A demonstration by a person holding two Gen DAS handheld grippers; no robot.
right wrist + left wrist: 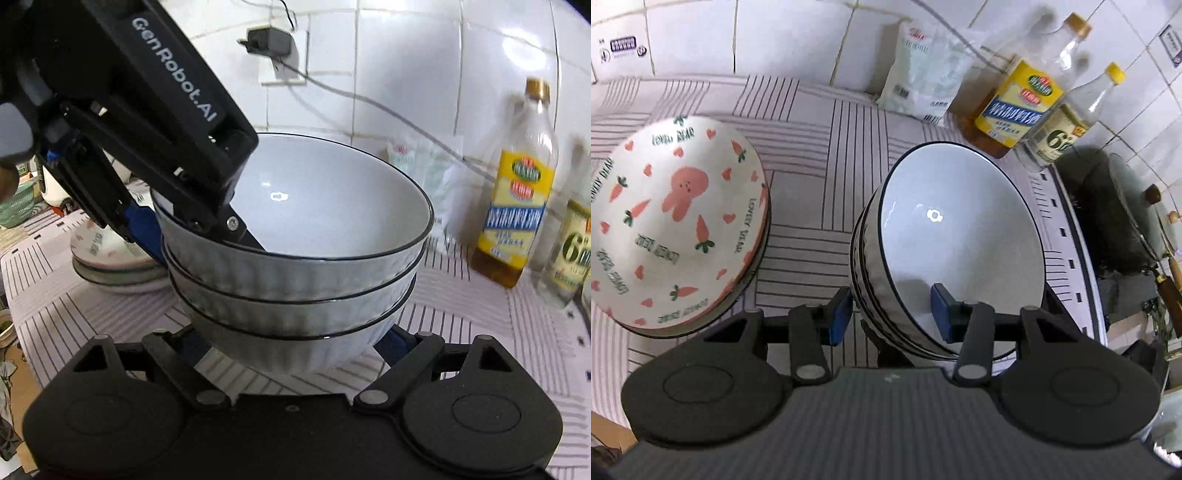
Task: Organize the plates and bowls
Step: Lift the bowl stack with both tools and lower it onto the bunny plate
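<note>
On the striped white and grey mat (820, 177) stands a stack of three white ribbed ceramic bowls with thin black rims (295, 266). The left gripper (890, 314) is placed over the rim of the top bowl, one blue pad (942, 310) inside the bowl and the other outside the wall; the jaws have a gap around the rim, so they are open. The right gripper (295, 343) sits low beside the bottom bowl with its fingers spread wide on both sides, and I cannot tell if they touch it. Left of the stack, well apart, lies a pile of cream plates with pink rabbit and carrot pattern (672, 221). Near the tiled wall stand two clear glass bottles with yellow labels (1027, 99).
</note>
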